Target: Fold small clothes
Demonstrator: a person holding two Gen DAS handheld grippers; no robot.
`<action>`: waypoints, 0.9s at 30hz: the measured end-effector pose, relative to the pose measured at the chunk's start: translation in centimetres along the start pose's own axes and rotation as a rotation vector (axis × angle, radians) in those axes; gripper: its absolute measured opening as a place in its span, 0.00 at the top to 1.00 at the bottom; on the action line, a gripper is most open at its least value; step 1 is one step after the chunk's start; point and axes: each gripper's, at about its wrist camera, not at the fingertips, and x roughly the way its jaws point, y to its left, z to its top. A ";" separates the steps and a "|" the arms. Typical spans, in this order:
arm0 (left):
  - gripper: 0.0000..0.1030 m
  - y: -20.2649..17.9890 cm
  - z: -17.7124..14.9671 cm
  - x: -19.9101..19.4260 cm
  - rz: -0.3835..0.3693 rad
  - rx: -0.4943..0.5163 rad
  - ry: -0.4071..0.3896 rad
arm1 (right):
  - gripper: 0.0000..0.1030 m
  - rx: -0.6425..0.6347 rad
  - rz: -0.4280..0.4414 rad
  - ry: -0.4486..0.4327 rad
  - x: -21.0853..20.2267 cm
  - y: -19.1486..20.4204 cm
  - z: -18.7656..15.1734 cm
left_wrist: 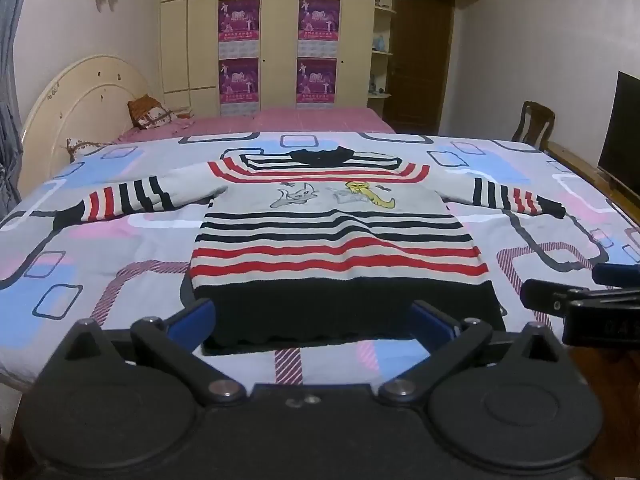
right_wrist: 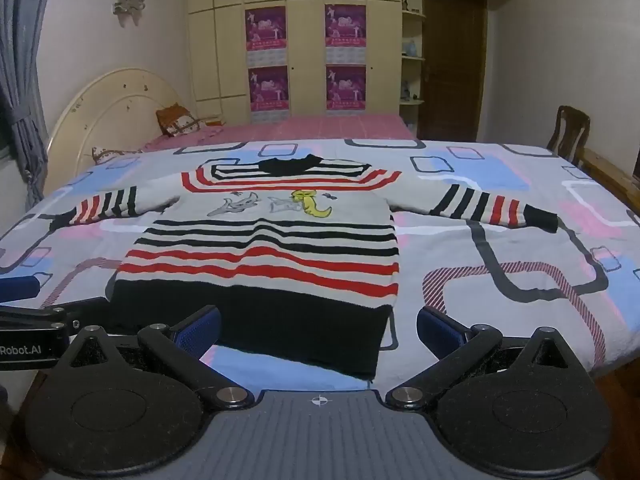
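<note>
Both claws stand wide and empty: my left claw [left_wrist: 314, 320] hangs over the near hem, my right claw [right_wrist: 319, 330] just beside it above the hem's right corner. I hold nothing yet, so I judge folding has not begun; this is the reach for a first grip. The sweater [left_wrist: 336, 240] lies flat, face up on the quilt [left_wrist: 120, 280], collar far from me, black hem nearest, both sleeves [left_wrist: 120, 200] spread out sideways. Next I would likely bring a sleeve across the chest, or pinch the hem corners, which calls for moving each claw outward and down until one finger slips under the knit. Beyond the quilt sits a pink bed [left_wrist: 312, 118] and a wardrobe [left_wrist: 276, 32].
</note>
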 end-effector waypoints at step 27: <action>0.00 0.5 -0.3 -0.6 0.018 -0.021 0.007 | 0.00 -0.004 0.010 0.006 0.0 0.6 -0.6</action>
